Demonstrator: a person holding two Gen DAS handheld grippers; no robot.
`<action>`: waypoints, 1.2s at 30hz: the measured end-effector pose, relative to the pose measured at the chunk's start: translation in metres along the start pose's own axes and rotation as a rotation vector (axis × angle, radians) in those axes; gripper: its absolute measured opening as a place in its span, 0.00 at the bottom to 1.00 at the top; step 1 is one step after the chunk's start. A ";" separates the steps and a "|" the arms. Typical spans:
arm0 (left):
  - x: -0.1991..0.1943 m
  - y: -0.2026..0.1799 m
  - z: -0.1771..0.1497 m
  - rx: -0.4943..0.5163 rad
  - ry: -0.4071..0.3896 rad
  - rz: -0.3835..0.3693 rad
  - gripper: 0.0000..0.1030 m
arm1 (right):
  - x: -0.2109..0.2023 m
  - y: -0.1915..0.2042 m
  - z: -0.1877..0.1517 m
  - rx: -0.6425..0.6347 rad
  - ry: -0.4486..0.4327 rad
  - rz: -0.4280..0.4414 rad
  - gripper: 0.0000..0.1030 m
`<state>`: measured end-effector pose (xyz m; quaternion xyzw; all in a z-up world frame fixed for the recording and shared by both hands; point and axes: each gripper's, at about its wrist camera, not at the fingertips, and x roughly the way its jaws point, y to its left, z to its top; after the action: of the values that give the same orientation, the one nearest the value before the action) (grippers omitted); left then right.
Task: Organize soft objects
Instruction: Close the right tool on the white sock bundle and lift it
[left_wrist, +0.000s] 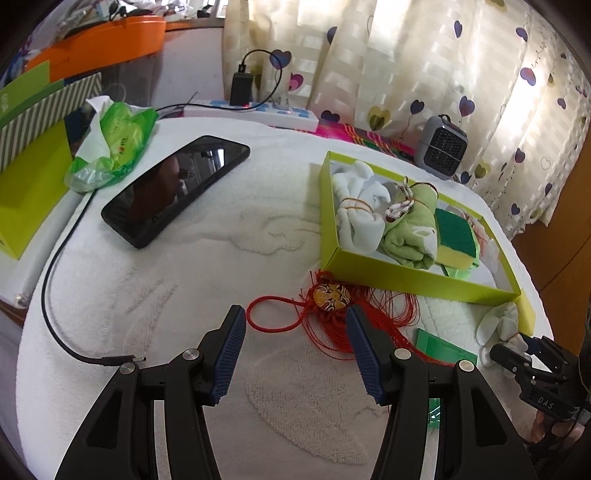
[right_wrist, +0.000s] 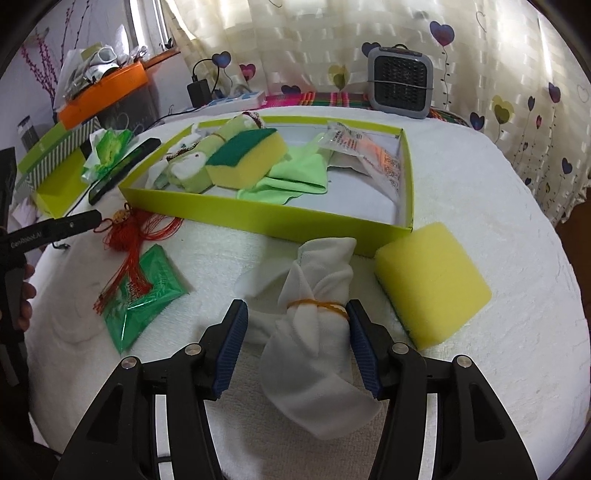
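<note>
Straddling the white cloth bundle (right_wrist: 314, 332), right tool (right_wrist: 295, 314) gapes wide, ungripped.

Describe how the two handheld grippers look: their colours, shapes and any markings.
Both are alike. The left gripper and the right gripper have black plastic linkage arms joined by round silver pivot pins, and each finger ends in a dark blue ribbed pad. Seen from the opposite camera, the left body shows white lettering, seemingly "GenRobot.AI", and the right one reads "DAS". No sleeves or cables on them are visible.

Daylight glows through cream curtains printed with hearts (right_wrist: 461, 55); a grey grilled fan heater (right_wrist: 400, 81) stands before them beyond the white-towelled tabletop (right_wrist: 498, 221).
</note>
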<state>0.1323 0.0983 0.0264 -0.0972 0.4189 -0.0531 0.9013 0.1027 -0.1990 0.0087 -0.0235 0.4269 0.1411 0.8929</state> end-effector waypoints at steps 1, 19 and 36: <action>0.001 -0.001 0.000 0.004 0.003 -0.002 0.54 | 0.000 0.000 0.000 0.000 -0.001 0.000 0.54; 0.019 -0.039 0.009 0.062 0.049 0.019 0.58 | -0.004 0.003 0.000 -0.001 -0.037 0.012 0.34; 0.041 -0.050 0.012 0.111 0.089 0.147 0.59 | -0.004 -0.001 0.000 0.025 -0.046 0.068 0.34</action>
<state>0.1669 0.0438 0.0147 -0.0136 0.4611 -0.0143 0.8871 0.1003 -0.2011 0.0114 0.0054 0.4084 0.1666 0.8975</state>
